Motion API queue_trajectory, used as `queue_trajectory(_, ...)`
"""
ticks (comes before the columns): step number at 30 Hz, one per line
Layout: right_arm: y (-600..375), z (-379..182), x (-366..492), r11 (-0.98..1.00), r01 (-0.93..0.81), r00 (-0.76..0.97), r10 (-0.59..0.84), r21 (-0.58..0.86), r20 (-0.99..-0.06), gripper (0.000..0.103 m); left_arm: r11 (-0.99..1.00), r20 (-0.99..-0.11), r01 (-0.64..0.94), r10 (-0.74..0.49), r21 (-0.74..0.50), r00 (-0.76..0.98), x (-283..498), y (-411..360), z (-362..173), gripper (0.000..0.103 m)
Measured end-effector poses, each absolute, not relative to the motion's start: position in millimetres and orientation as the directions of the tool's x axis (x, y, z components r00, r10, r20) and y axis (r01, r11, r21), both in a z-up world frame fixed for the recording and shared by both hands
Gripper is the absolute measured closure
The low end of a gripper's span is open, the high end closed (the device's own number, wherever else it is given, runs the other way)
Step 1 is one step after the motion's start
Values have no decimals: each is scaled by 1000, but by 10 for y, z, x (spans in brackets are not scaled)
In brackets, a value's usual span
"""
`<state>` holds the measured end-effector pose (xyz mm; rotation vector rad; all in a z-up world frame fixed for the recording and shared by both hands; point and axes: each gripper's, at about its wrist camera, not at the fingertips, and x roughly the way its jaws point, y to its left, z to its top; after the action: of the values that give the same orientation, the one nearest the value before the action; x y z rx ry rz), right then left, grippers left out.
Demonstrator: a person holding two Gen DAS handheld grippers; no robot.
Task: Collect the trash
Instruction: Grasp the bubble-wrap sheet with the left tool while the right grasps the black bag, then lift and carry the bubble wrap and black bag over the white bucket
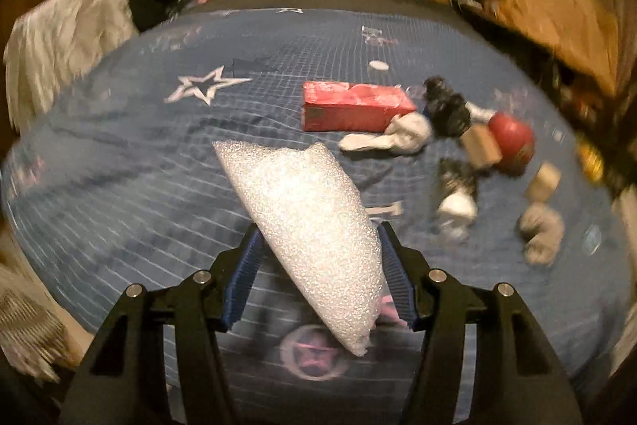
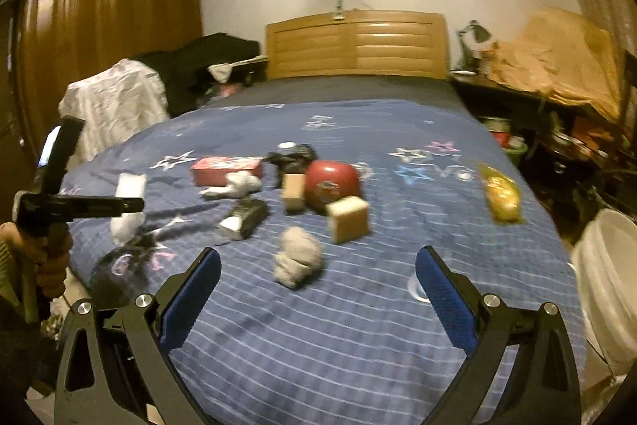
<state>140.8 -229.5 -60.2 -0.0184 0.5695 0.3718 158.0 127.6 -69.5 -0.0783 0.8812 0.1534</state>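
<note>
Bed edge: the blanket [image 2: 358, 325] runs on under and ahead of the right tongs [image 2: 318, 289]; its right edge drops off just right of them, beside a white bucket [image 2: 605, 285].
Open room: bare blanket lies between the right tongs and the grey wad [image 2: 296, 259] just ahead; more bare blanket lies ahead-left of the left tongs [image 1: 318, 261].
Left tongs: clenched on a white foam sheet [image 1: 306, 226], both blue pads against its sides; the sheet sticks out ahead and to the left, lifted above the blanket.
Right tongs: released, spread wide, holding and touching nothing.
Clutter ahead of right tongs: two tan blocks [image 2: 348, 218], a red ball [image 2: 332, 182], a red box [image 2: 227, 170], white socks [image 2: 235, 186] and dark items, bunched close together.
Far right of right tongs: a yellow wrapper [image 2: 501, 196] near the bed's right edge, apart from the clutter.
Left of right tongs: the left tongs' handle in a hand [image 2: 47, 249], at the bed's left edge.
Beyond: headboard [image 2: 354, 44], wardrobe [image 2: 107, 22], cluttered desk [image 2: 557, 66].
</note>
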Motion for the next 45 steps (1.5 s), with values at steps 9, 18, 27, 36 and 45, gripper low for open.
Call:
queue_trajectory(9, -1368, -818, 2033, 875, -463, 651, 444, 142, -616, 8, 983, -816, -129, 182, 133, 549, 1949, 1610, -1271, 31)
queue_trajectory(18, -523, -1379, 2869, 934, -343, 601, 303, 104, -740, 23, 977, -774, -206, 171, 54, 610, 1848, 1735, -1337, 18)
queue_trajectory(27, -442, -1522, 2958, 942, -319, 569, 277, 103, -774, 50, 976, -745, -214, 113, -41, 658, 1774, 1837, -1315, 50)
queue_trajectory(36, -682, -969, 2281, 884, -455, 630, 404, 106, -663, 50, 966, -724, -236, 87, -107, 685, 1649, 1835, -1218, 53)
queue_trajectory(45, -1291, -598, 1599, 892, -441, 703, 411, 98, -580, 50, 975, -645, -217, 136, -48, 752, 1392, 1116, -649, 53)
